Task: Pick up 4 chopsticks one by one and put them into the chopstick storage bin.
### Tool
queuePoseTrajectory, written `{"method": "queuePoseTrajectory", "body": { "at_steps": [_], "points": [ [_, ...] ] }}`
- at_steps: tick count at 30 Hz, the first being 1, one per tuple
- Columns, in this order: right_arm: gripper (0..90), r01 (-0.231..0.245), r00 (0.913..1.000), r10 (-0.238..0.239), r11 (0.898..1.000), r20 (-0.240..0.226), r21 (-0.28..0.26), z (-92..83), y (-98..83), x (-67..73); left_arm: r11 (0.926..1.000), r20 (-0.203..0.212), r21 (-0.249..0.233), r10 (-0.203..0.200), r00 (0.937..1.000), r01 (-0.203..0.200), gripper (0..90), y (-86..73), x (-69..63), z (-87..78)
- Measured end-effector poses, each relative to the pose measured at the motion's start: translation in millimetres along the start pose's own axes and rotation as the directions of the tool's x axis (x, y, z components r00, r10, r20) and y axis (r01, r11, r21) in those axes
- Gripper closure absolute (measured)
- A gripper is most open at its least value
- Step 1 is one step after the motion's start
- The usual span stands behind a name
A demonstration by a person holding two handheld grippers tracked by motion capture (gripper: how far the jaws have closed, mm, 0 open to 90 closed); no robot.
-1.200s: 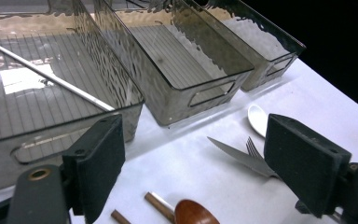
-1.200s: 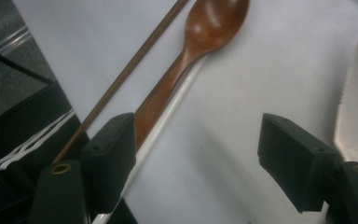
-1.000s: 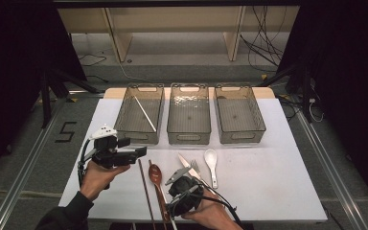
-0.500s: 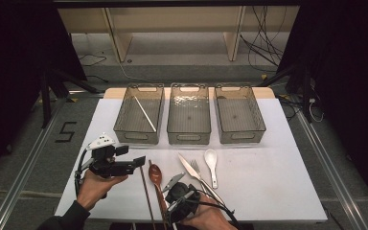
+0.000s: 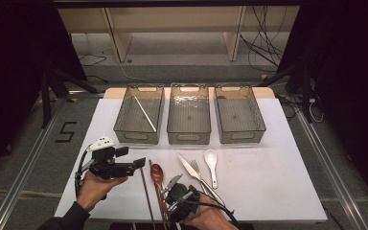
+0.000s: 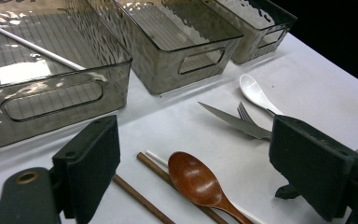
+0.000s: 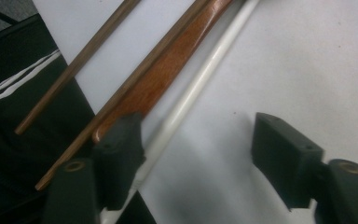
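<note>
Your right gripper point(image 7: 198, 158) has its jaws wide but just been closing astride the white chopstick point(image 7: 200, 77) at the table's near edge, so it may snag the touching wooden spoon's handle point(image 7: 168, 65); your left gripper point(image 6: 196, 182) hovers open.

The left gripper point(image 5: 139, 165), raised over the table's left side a second ago, now sits lower and nearer the person, its open jaws pointing right toward the wooden spoon point(image 5: 157, 173). The right gripper point(image 5: 175, 181) has drawn back toward the table's near edge, down by the spoon's handle and the white chopstick point(image 7: 191, 93). Its jaws have just been closing a little, with the white chopstick between them, not pressed.
</note>
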State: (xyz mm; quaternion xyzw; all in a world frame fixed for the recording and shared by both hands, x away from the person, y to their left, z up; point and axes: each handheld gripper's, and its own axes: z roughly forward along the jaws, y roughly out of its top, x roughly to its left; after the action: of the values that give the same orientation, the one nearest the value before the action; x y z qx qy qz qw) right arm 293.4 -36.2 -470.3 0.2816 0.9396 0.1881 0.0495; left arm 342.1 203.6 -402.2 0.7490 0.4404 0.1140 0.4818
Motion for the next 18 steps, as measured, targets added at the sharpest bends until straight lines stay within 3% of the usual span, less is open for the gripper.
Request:
{"method": "queuePoseTrajectory", "body": {
  "at_steps": [6,11,18],
  "points": [
    [55.2,0.009,0.9999,-0.009,1.0,0.005,0.03,-3.1,2.5,-6.7,1.0,-0.002,0.004,-0.002,1.0,0.002,15.8,-0.9,-0.5,1.6],
    [71.7,-0.018,0.9998,0.017,0.998,0.008,0.065,-6.2,3.1,-17.6,1.0,-0.001,0.009,0.003,1.0,-0.003,15.8,-1.2,-0.2,1.8],
    [78.6,-0.072,0.9973,0.073,0.992,-0.002,0.105,-9.5,1.5,-33.2,0.9999,0.0,0.012,0.006,1.0,-0.006,15.9,-1.5,-1.1,2.4]
  ]
}}
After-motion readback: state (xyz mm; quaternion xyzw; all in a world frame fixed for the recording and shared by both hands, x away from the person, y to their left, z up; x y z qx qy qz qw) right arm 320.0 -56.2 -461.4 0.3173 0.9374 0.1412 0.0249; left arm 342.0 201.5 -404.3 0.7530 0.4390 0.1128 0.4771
